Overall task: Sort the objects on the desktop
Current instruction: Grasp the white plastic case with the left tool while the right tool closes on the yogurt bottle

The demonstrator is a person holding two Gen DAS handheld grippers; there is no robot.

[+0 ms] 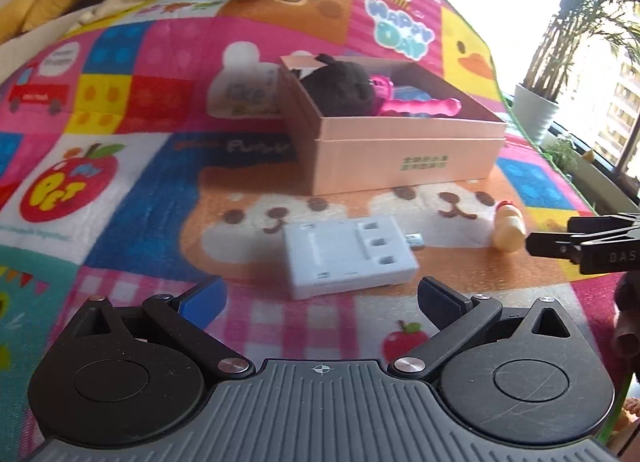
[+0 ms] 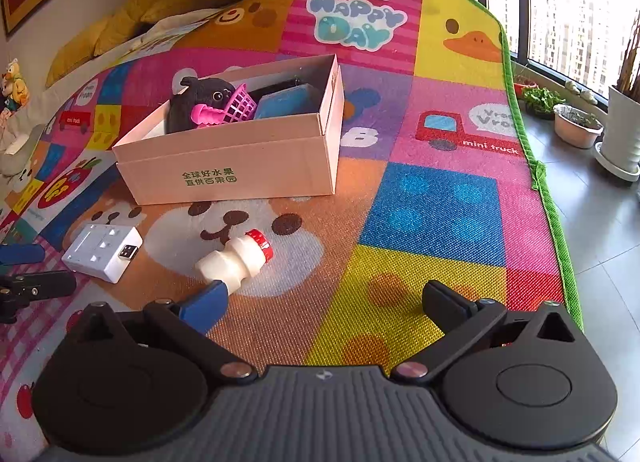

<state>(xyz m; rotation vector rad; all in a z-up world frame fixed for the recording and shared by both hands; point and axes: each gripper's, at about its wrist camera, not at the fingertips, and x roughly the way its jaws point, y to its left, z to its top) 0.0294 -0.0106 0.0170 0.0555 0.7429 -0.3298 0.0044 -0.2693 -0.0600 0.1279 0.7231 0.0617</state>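
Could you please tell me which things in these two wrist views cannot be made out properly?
- Left wrist view: the white pouch behind the cardboard box is blurred, its label unreadable.
- Both views: the blue item in the box is half covered by the pink basket and black plush.
- Left wrist view: the right gripper is cut off by the edge.
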